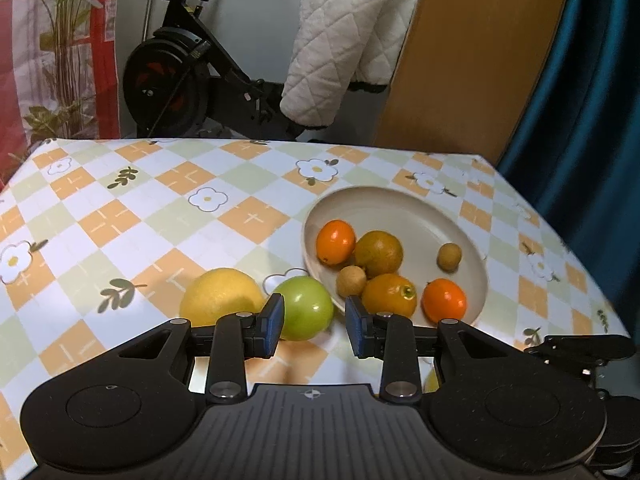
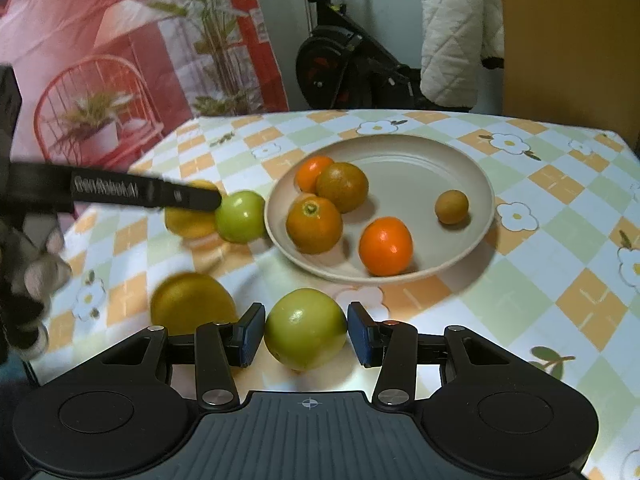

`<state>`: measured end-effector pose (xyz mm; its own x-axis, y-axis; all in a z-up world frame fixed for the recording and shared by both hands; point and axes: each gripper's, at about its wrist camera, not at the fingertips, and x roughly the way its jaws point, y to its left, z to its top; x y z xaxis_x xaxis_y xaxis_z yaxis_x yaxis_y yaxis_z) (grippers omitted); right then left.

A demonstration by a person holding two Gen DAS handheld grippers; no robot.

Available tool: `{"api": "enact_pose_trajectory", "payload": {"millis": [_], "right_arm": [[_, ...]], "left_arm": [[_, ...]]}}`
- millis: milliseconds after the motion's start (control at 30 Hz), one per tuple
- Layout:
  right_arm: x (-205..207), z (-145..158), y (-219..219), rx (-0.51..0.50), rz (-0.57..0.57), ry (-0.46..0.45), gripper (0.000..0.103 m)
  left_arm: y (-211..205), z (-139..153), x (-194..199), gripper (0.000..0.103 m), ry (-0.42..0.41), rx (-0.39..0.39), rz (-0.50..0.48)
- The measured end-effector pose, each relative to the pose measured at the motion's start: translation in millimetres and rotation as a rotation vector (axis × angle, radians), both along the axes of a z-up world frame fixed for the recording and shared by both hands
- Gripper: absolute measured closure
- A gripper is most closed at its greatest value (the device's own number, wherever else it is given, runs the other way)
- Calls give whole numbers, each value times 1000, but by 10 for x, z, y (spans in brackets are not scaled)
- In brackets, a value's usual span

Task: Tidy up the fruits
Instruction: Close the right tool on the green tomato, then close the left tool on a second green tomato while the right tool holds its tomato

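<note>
A beige plate (image 1: 420, 208) (image 2: 460, 152) holds several oranges and small brown fruits. In the left wrist view a green apple (image 1: 306, 307) and a yellow fruit (image 1: 222, 295) lie on the table just left of the plate. My left gripper (image 1: 314, 326) is open, its fingers on either side of that apple without touching it. In the right wrist view a second green apple (image 2: 305, 328) lies between the open fingers of my right gripper (image 2: 306, 334). A dark yellow fruit (image 2: 192, 302) lies to its left. The left gripper (image 2: 192, 199) reaches the far apple (image 2: 241, 216).
The table has a checked flower tablecloth (image 1: 120, 216). An exercise bike (image 1: 180, 76) draped with a white quilted cover (image 1: 344, 40) stands behind the table. A wooden panel (image 1: 480, 48) and a blue curtain (image 1: 592, 100) are at the right. A plant stands at the back left.
</note>
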<state>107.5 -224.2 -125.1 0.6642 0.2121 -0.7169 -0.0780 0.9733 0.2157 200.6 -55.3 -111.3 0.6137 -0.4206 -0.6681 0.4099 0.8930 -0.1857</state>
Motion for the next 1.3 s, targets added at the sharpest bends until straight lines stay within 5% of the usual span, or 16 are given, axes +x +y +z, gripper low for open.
{"api": "enact_pose_trajectory", "payload": {"millis": [1300], "right_arm": [[44, -33, -1, 15, -28, -25, 61]], "left_arm": [[-21, -64, -20, 67, -38, 53, -84]]}}
